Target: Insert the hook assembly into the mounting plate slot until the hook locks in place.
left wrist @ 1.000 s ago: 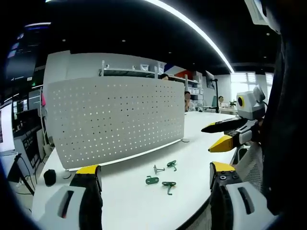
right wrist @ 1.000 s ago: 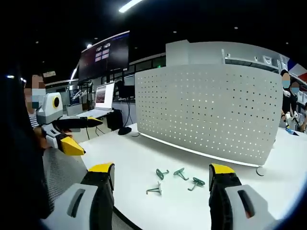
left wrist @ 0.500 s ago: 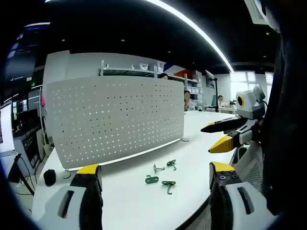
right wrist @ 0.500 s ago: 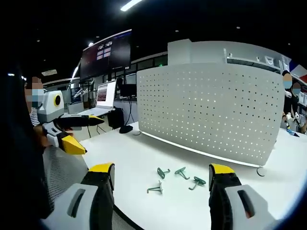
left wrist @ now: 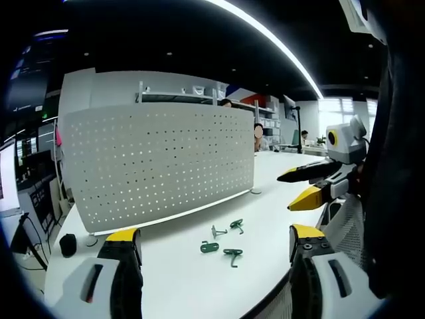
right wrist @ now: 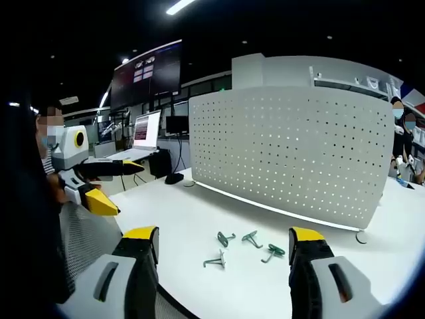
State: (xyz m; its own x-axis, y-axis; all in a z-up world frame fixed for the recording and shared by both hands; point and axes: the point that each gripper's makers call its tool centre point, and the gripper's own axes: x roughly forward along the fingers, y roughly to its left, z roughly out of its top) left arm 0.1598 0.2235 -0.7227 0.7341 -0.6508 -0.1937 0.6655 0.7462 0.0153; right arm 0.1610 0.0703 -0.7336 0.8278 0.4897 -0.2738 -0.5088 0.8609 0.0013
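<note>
Hooks are small and fisheye-warped; shapes hard to read. Left gripper view: four on the table (left wrist: 172, 282), roughly 6 o'clock of centre. One green hook (left wrist: 210, 247), a second green hook (left wrist: 233, 254) just at its 4 o'clock, a third green hook (left wrist: 237, 226) at 1 o'clock, and a grey hook (left wrist: 218, 232) between. All lie loose, none in the pegboard (left wrist: 159, 163), which stands upright behind them at 10–11 o'clock. Can't make out which hole is the target slot. Pegboard's left edge runs into dim clutter. A small dark object (left wrist: 68, 244) at 8 o'clock; can't identify it.

Left gripper (left wrist: 214, 251): jaws spread wide, nothing between them; lower bodies cut off by the frame. Right gripper (left wrist: 305, 188) enters at 3 o'clock, yellow tips apart, holding nothing.

Right gripper view: same hooks at 6 o'clock, pegboard (right wrist: 292, 153) at 1 o'clock, its foot (right wrist: 362, 236) at 4 o'clock. Right gripper (right wrist: 224, 247) jaws wide open, empty. Left gripper at 9 o'clock, tips parted. Dark sleeve blocks the far left.

Versus 1 s ago: hooks and pegboard unmoved on the table; both views drifted only slightly, so just camera wobble. Jaw gaps unchanged.
</note>
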